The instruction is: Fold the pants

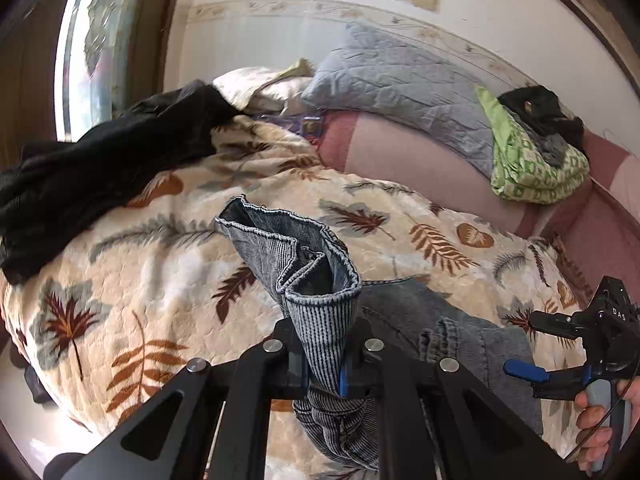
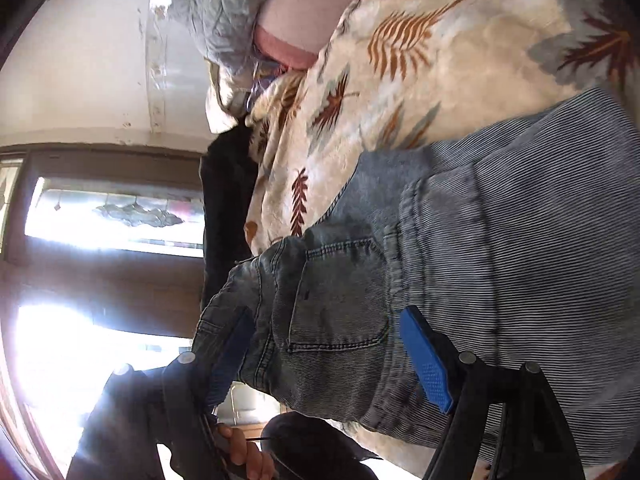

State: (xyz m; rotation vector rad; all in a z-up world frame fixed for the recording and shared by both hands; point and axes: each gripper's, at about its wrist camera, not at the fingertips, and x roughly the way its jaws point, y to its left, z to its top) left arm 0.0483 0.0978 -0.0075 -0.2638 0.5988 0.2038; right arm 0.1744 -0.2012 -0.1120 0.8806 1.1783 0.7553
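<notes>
Left gripper (image 1: 322, 364), bottom centre of the left wrist view: jaws nearly together, pinching a bunched cuff end of the pants (image 1: 316, 280). The striped grey denim rises out of the jaws and flops open toward frame centre, held above the leaf-print bedspread (image 1: 168, 280).

Right gripper (image 1: 532, 346), lower right edge of the same view: tilted, jaws wide apart, one blue pad showing; a hand (image 1: 600, 420) wraps its grey handle.

Right wrist view, rolled sideways: right gripper (image 2: 328, 360) jaws spread wide, blue pads on either side of the pants' waist and back pocket (image 2: 340, 300), not pressing on the cloth. Rest of the pants lies on the bedspread at frame right. Fingers (image 2: 240, 452) at the bottom edge.

Black garment (image 1: 100, 164) upper left of the left wrist view; grey pillow (image 1: 400, 80) upper centre.
</notes>
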